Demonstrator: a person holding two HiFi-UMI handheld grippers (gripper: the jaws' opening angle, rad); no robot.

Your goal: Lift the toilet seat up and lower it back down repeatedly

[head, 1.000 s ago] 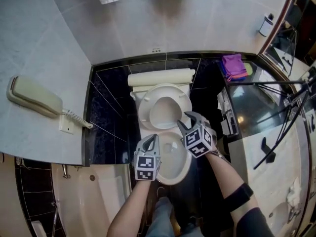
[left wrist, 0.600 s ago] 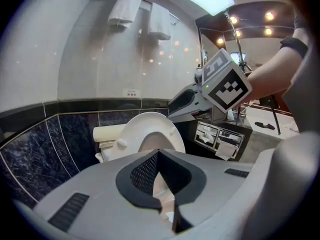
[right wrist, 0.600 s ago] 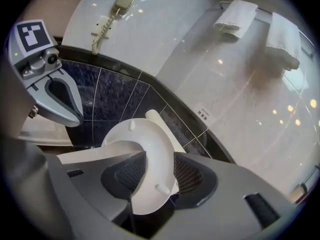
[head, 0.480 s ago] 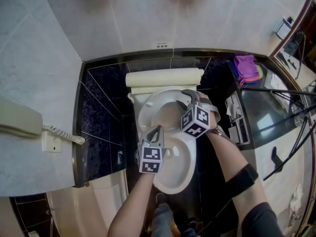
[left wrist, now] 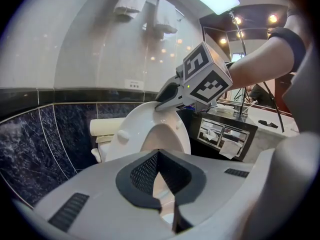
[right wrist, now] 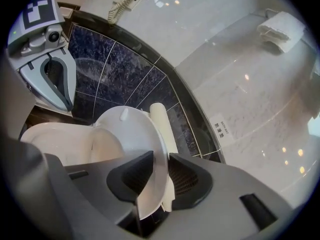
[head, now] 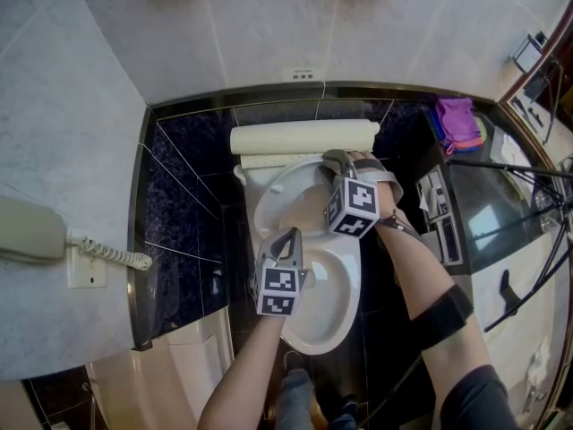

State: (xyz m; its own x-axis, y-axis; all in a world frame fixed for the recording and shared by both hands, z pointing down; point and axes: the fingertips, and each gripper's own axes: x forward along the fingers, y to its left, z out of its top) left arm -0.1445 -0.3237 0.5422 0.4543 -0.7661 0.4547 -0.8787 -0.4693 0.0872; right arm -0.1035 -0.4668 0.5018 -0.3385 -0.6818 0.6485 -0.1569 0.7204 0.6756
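Overall, a pale grey marbled wall (head: 269, 25) takes up the upper part of the head view, with a band of glossy blue-black tiles (head: 188, 195) below it. Against that band stands the white ceramic toilet bowl (head: 327, 307), open and seen from above. A cream rounded bar (head: 304, 137) lies across behind it.

The white plastic ring-shaped toilet seat (head: 279, 195) is off the bowl, tilted up on its rear hinge and partway to upright. The small bumpers on its underside face the person. It looks light and rigid, a smooth glossy moulding that should swing easily, so the likelier trouble is slipping rather than weight. The best hold is probably on the thin rim, well away from the hinge, where a small pull turns it. It likely needs guiding all the way down, since a dropped seat would bang on the ceramic.

The right gripper (head: 335, 161), grey with a marker cube, sits at the seat's right rim. Its jaws have just been closing, and the right gripper view shows the rim pinched between the dark pads. The left gripper (head: 287, 238) hovers over the bowl's left side, clear of the seat, with its jaws pressed together on nothing.
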